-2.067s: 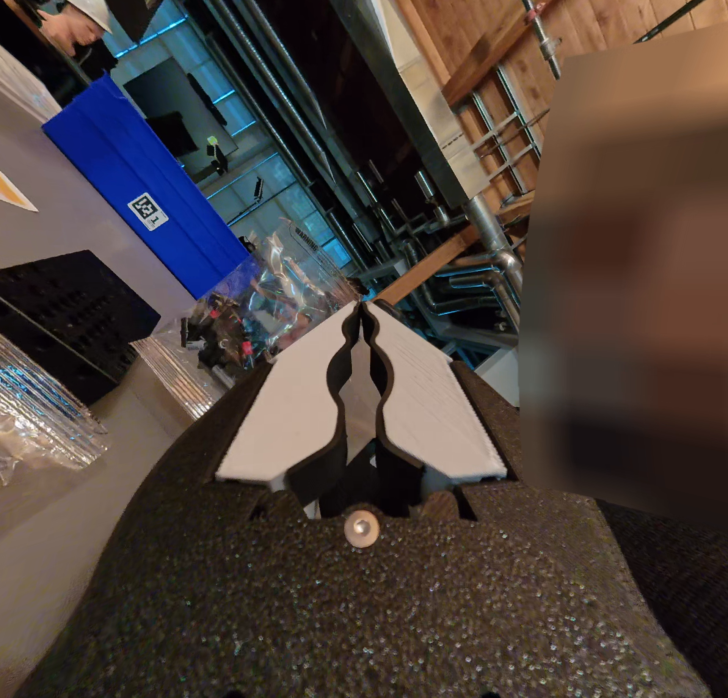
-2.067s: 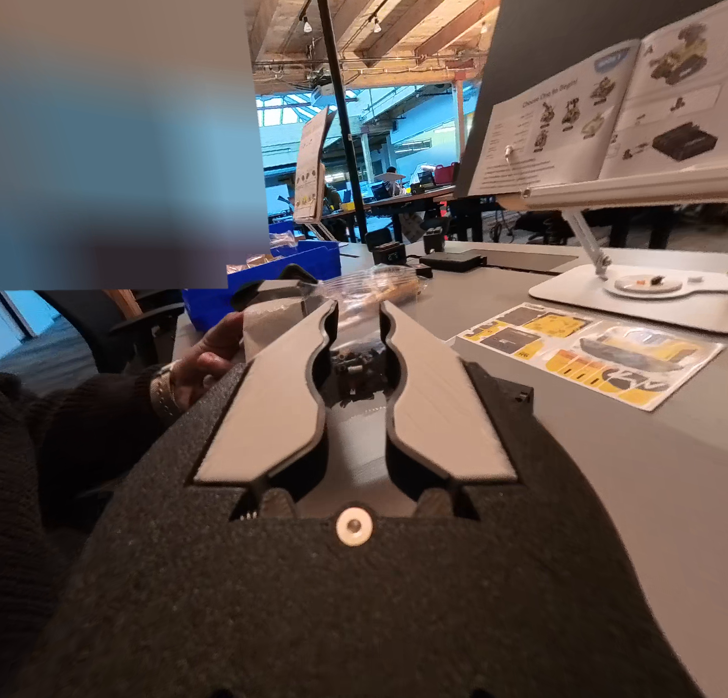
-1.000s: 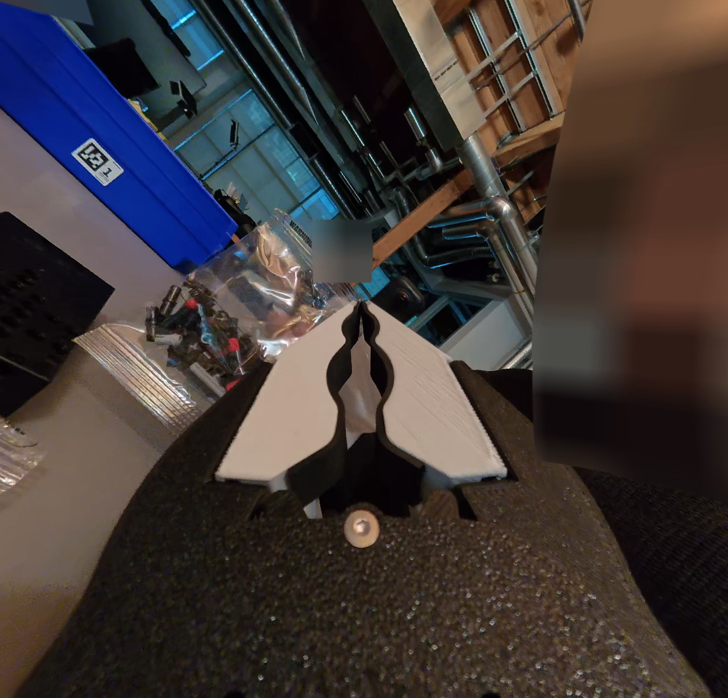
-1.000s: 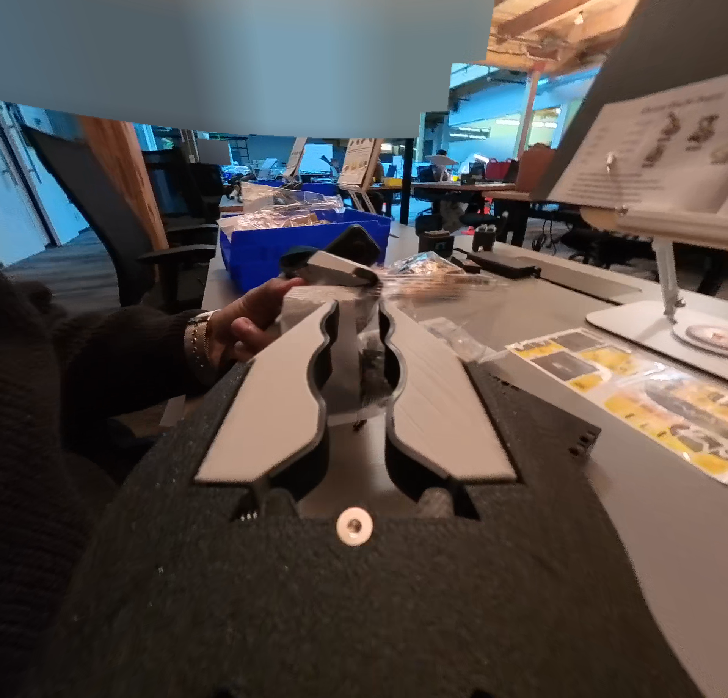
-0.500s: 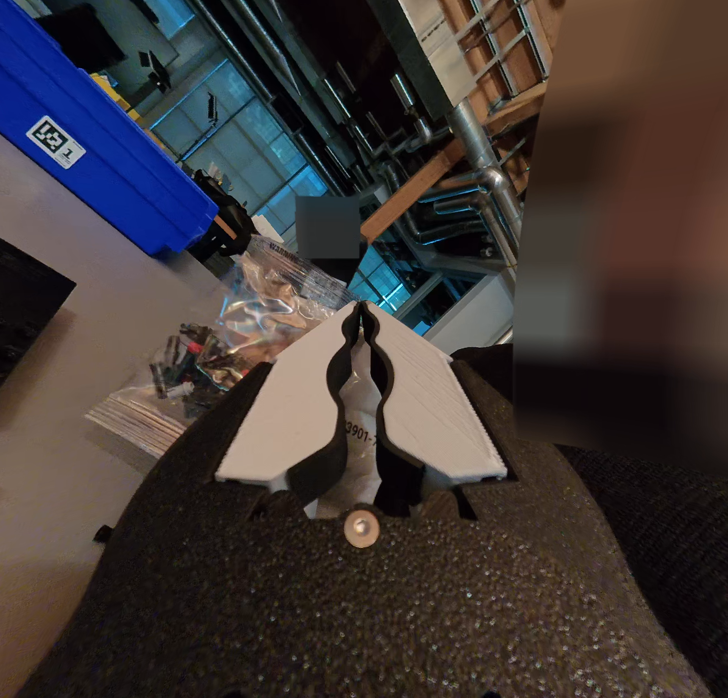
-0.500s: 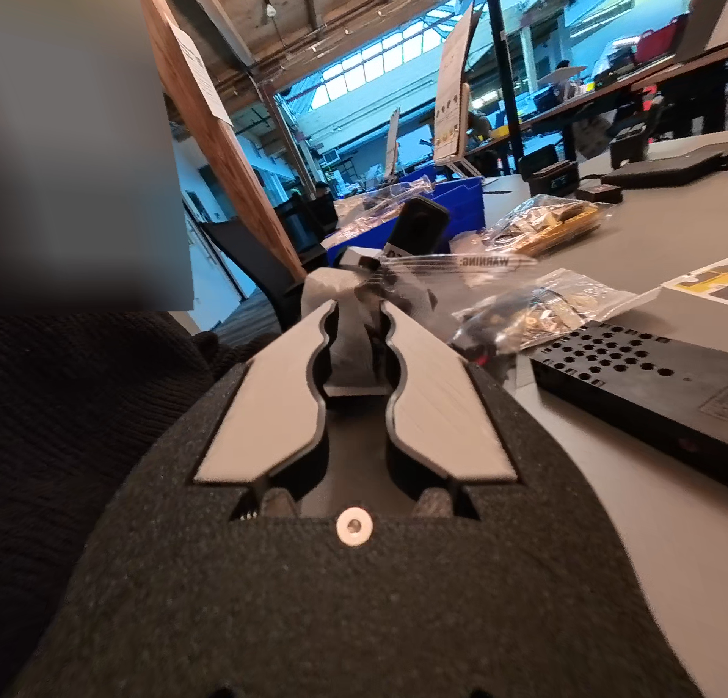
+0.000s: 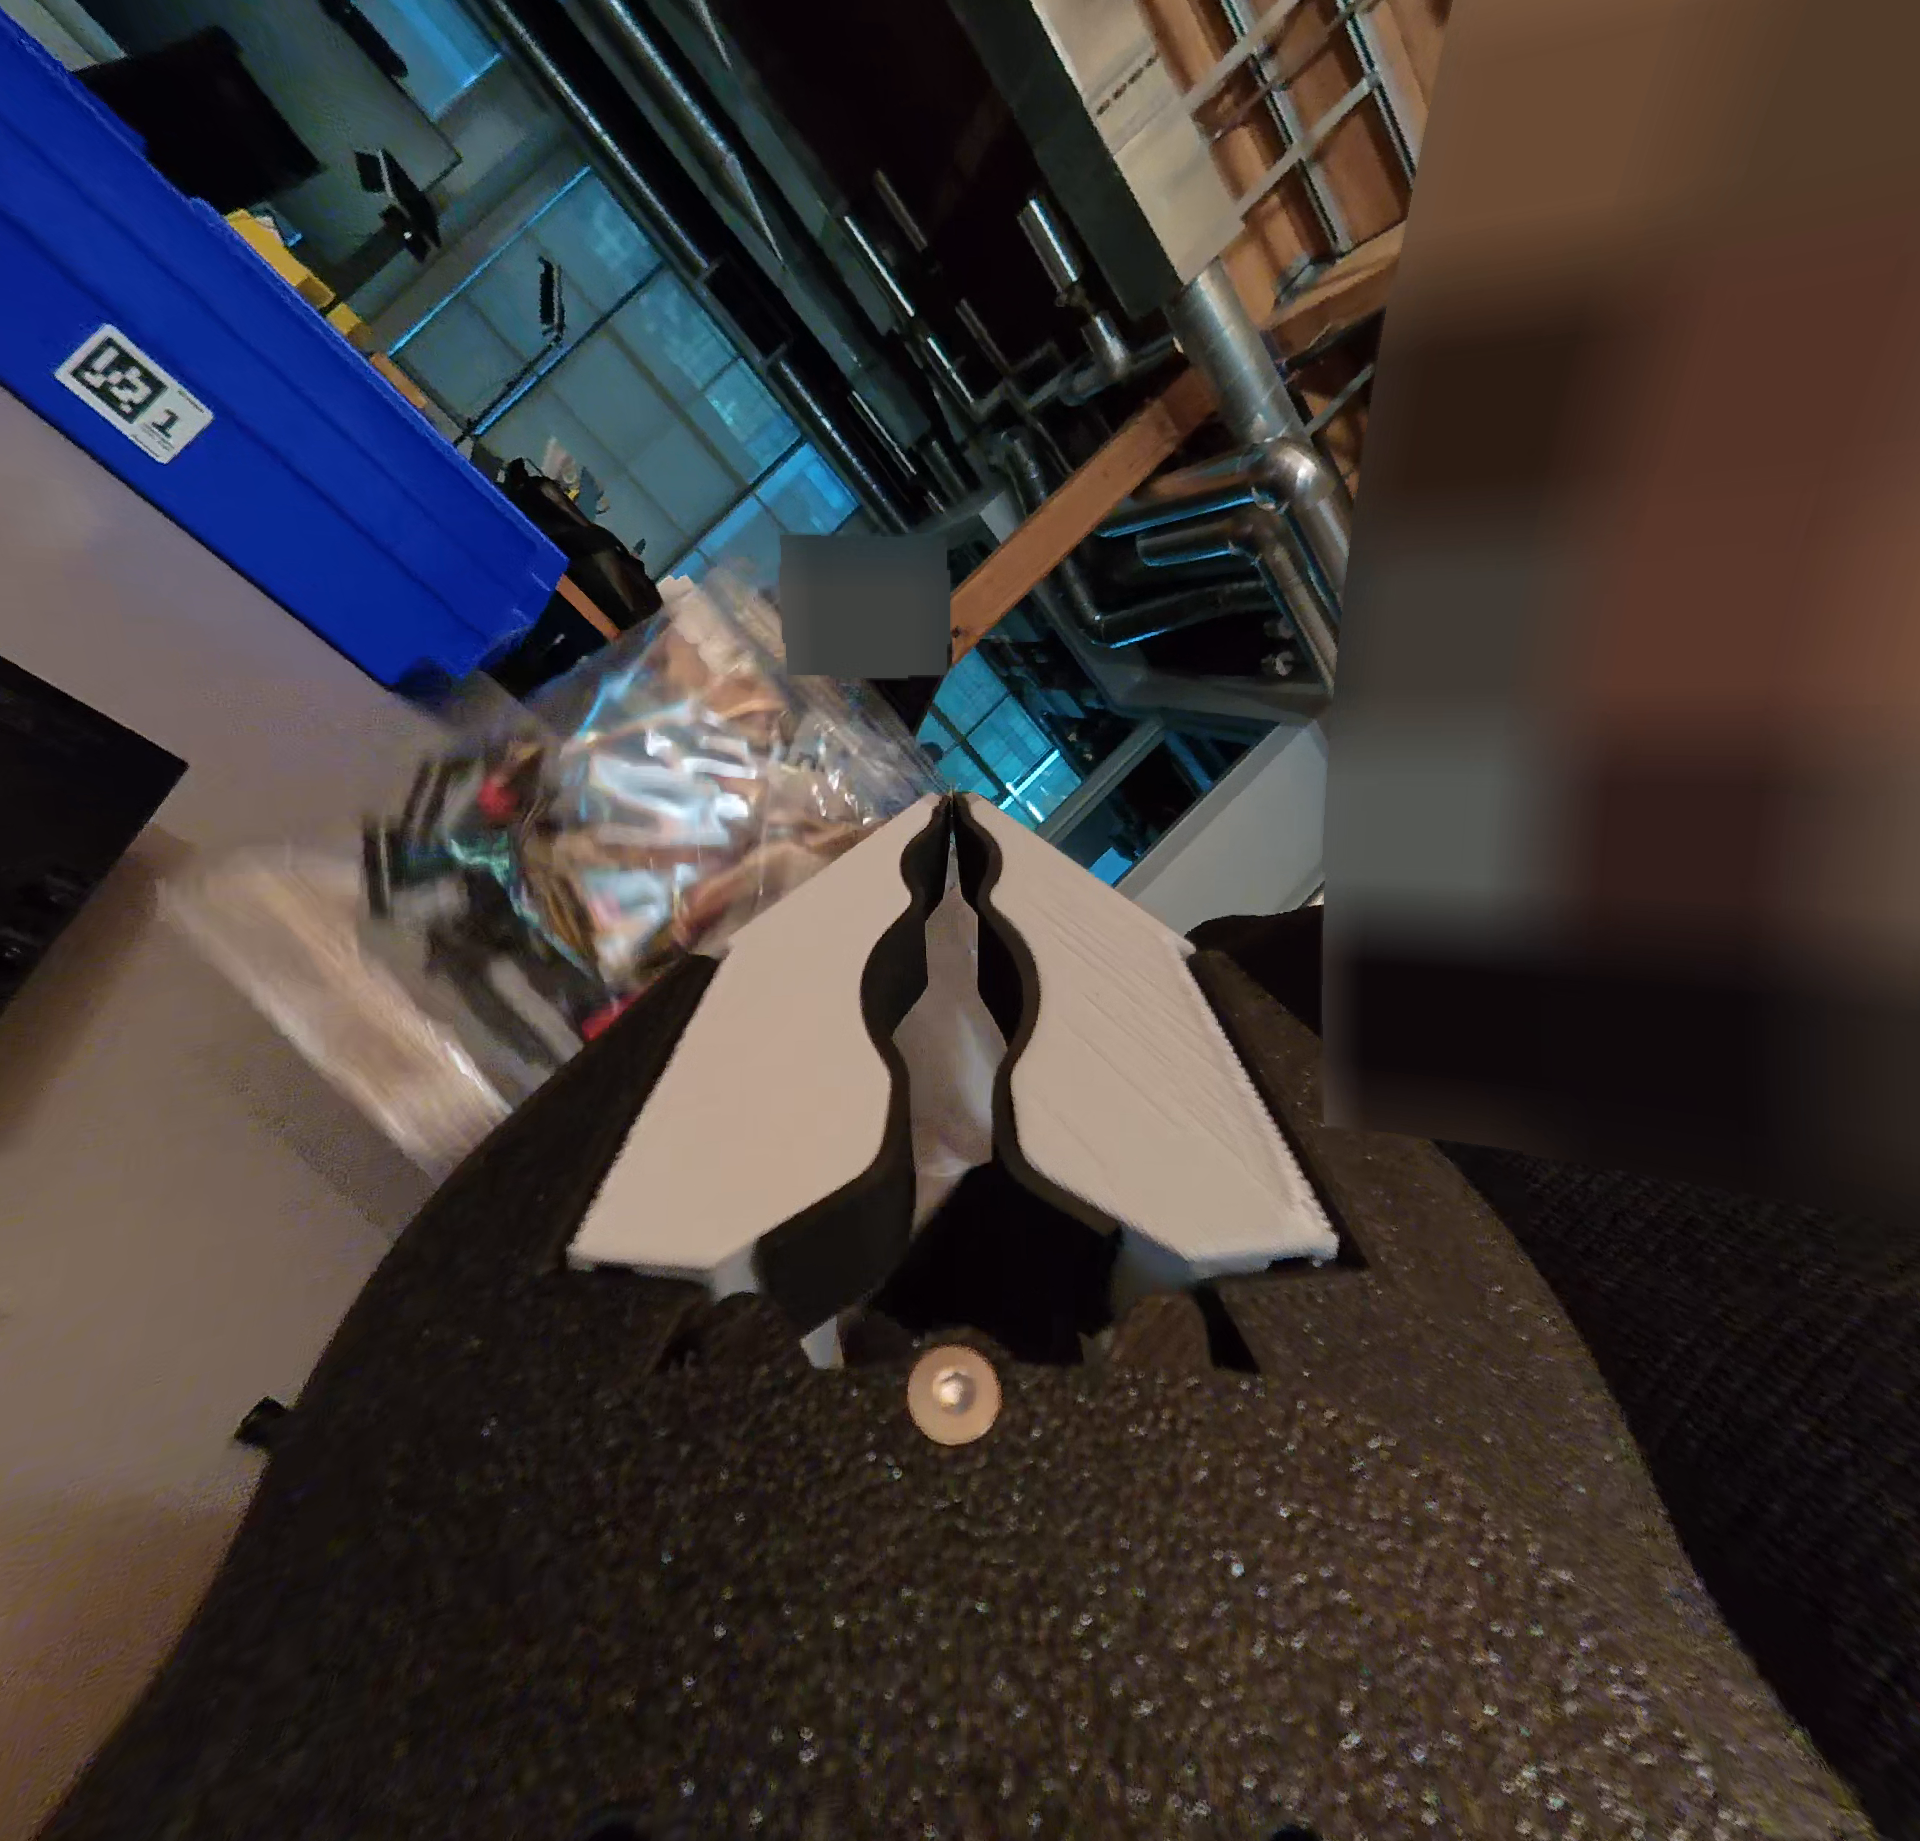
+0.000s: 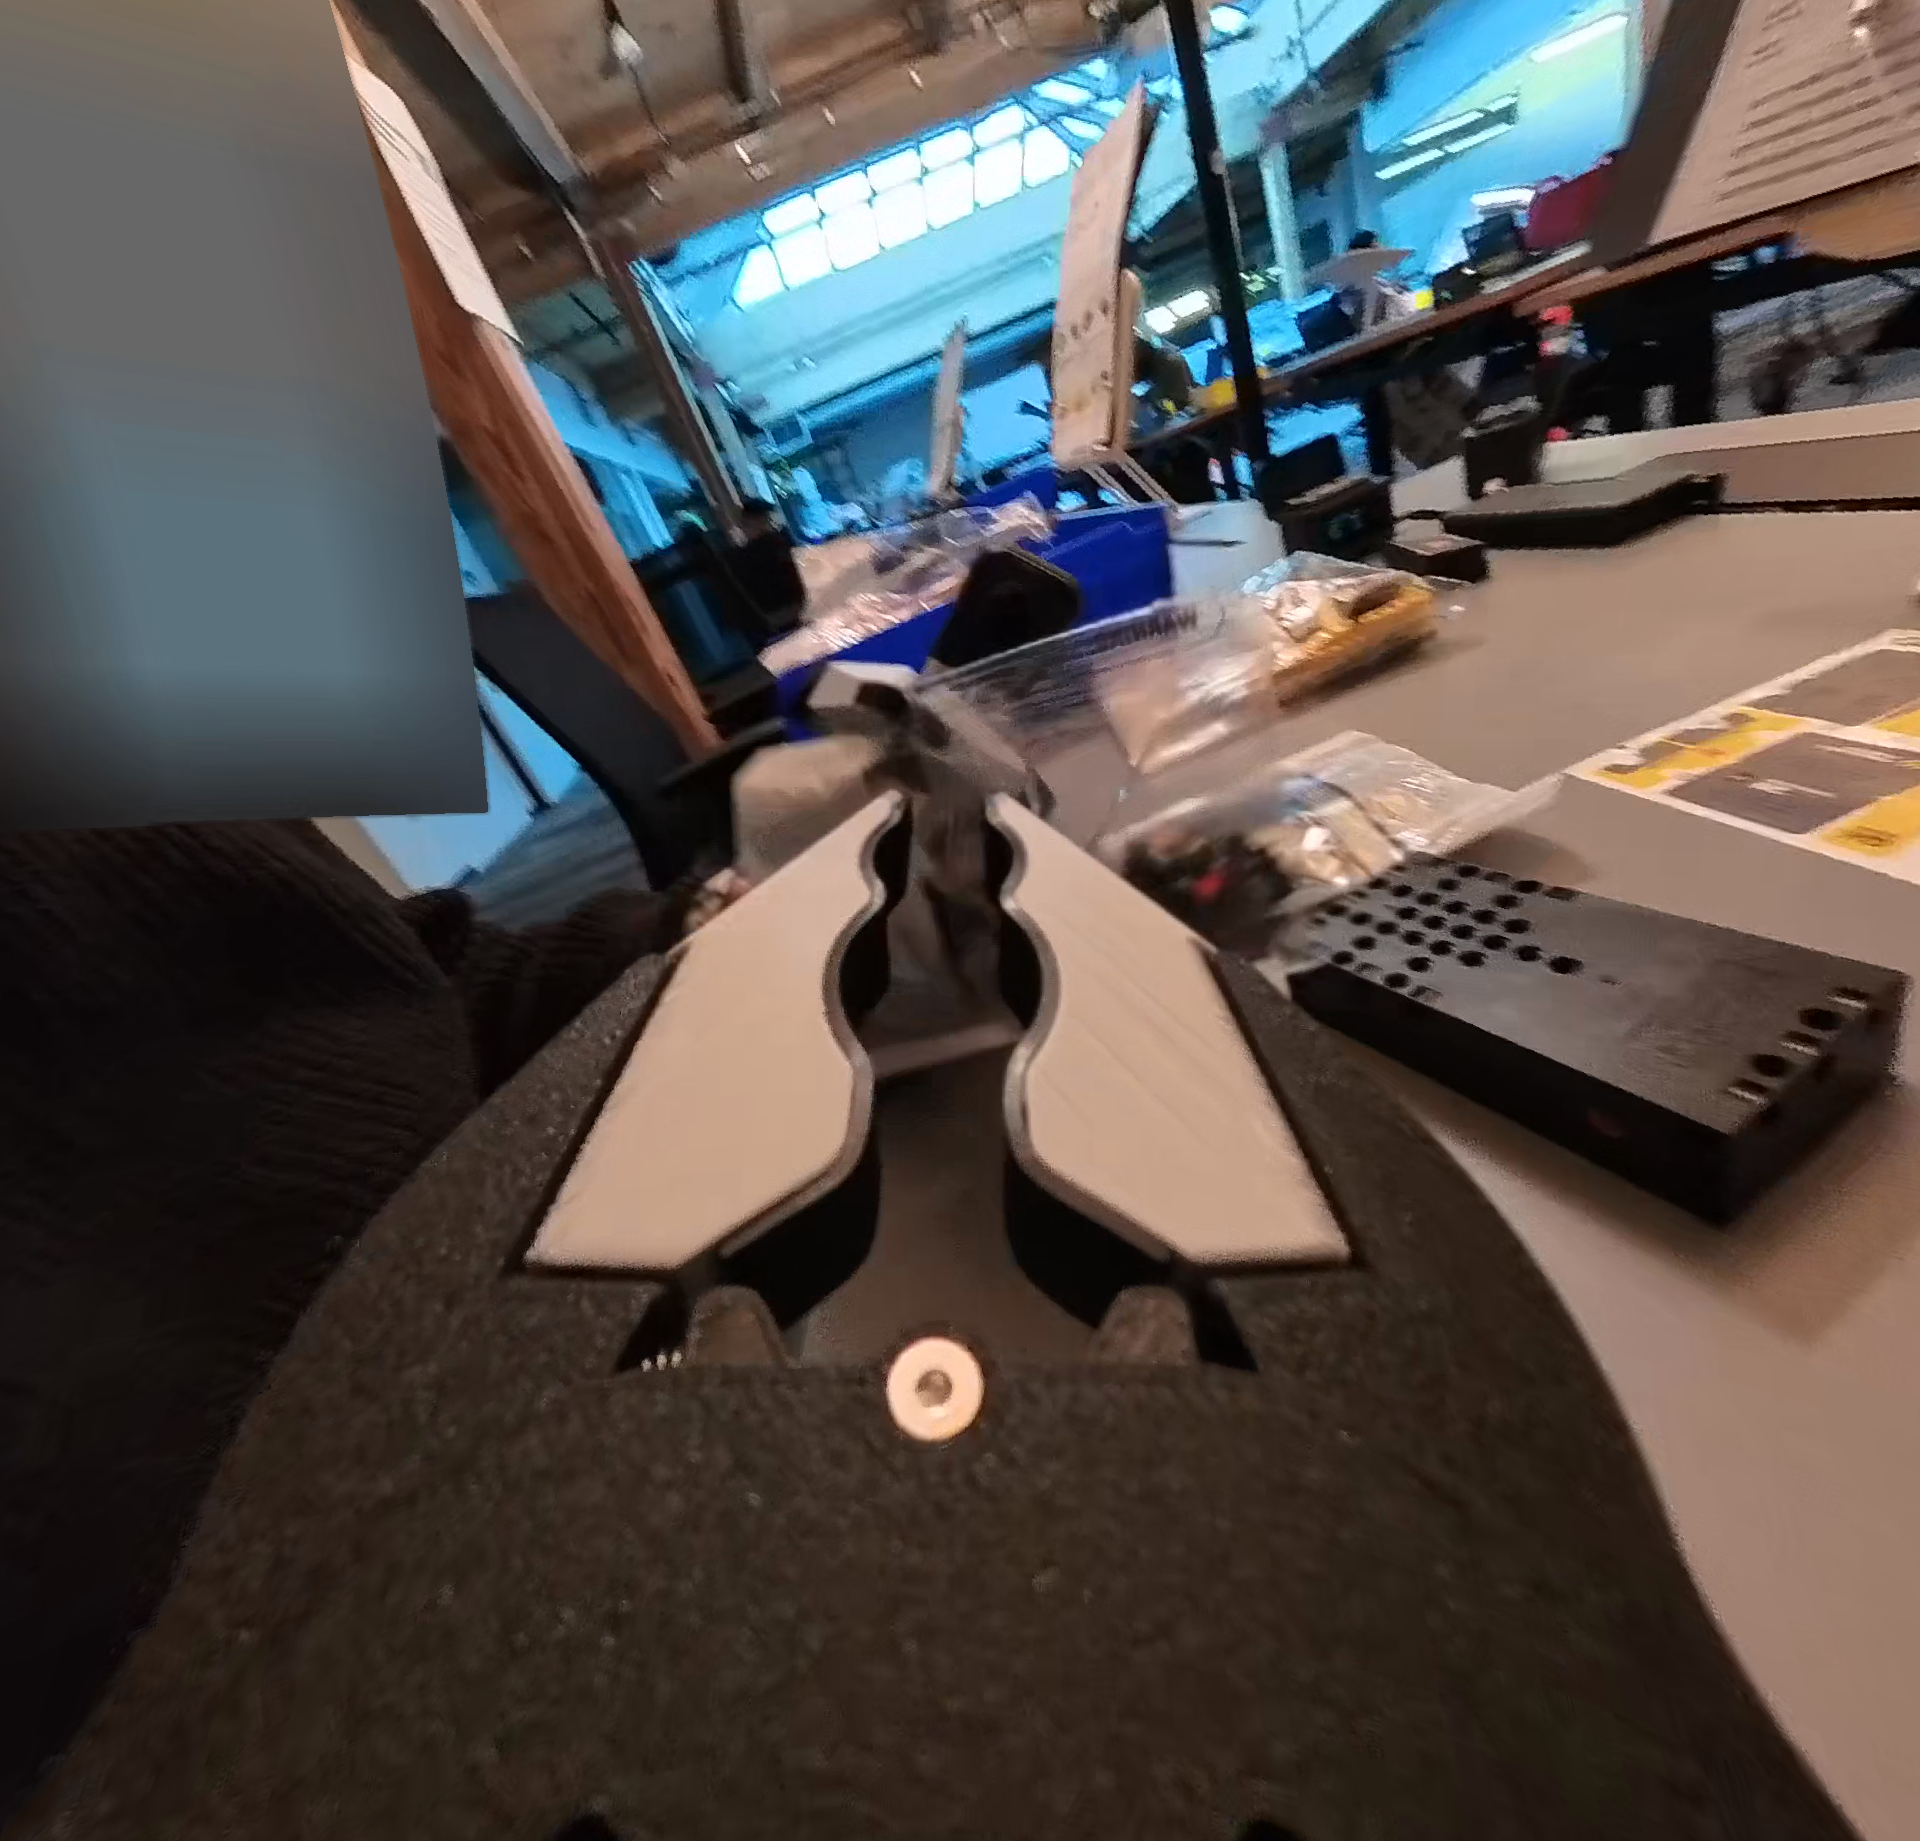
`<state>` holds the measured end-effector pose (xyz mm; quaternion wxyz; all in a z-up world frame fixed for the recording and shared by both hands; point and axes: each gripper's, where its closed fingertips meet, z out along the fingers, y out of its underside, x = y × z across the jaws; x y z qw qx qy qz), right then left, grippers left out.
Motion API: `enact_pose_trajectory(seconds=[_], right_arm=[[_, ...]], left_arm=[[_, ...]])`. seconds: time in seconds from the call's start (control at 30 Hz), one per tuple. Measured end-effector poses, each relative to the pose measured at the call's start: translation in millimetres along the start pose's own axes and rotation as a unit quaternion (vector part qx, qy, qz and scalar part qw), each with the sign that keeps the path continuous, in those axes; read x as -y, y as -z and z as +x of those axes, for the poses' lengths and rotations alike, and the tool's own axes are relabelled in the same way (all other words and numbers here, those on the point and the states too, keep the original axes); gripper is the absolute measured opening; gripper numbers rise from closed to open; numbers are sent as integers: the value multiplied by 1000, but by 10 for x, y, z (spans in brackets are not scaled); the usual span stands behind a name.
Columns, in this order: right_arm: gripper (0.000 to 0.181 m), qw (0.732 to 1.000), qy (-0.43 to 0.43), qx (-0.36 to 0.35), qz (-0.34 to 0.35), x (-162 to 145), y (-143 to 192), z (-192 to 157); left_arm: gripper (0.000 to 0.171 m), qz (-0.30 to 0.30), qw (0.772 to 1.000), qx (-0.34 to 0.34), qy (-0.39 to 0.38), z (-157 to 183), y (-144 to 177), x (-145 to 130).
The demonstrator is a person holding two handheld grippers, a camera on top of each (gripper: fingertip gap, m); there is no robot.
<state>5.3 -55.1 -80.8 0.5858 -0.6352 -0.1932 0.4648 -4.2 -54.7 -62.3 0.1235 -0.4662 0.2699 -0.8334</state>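
My left gripper (image 7: 951,804) is shut on the edge of a clear plastic bag (image 7: 644,783) that holds small black and red parts. The bag is blurred and trails left toward the grey table (image 7: 156,1168). In the right wrist view the left gripper (image 8: 909,705) pinches the same bag (image 8: 1174,711), whose contents rest on the table further right. My right gripper (image 8: 945,809) sits just below it. Its fingers stand a narrow gap apart, with a blurred part of the bag between them.
A black perforated block (image 8: 1590,1022) lies on the table right of my right gripper. Behind it are a bag of yellowish parts (image 8: 1340,617), a yellow and black printed sheet (image 8: 1766,752) and a blue bin (image 8: 1091,565), which also shows in the left wrist view (image 7: 260,441). A dark sleeve (image 8: 208,1064) fills the left. The right tips stand about 12 cm off the black perforated block (image 8: 1590,1022).
The right gripper swung left from the printed sheet and closed in under the left gripper's tips. The left gripper stayed shut on the bag, which shifted and now blurs.
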Motion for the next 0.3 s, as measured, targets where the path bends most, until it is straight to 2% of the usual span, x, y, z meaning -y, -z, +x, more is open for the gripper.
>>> enact_pose_trajectory(seconds=[0.13, 0.3], right_arm=[[24, 999, 32, -6, -36, -111, -49, -24], [35, 999, 28, 24, -32, -109, -58, -135]], left_arm=[[0, -2, 1000, -19, 22, 30, -4, -16], [0, -15, 999, -31, 36, 51, -24, -65]])
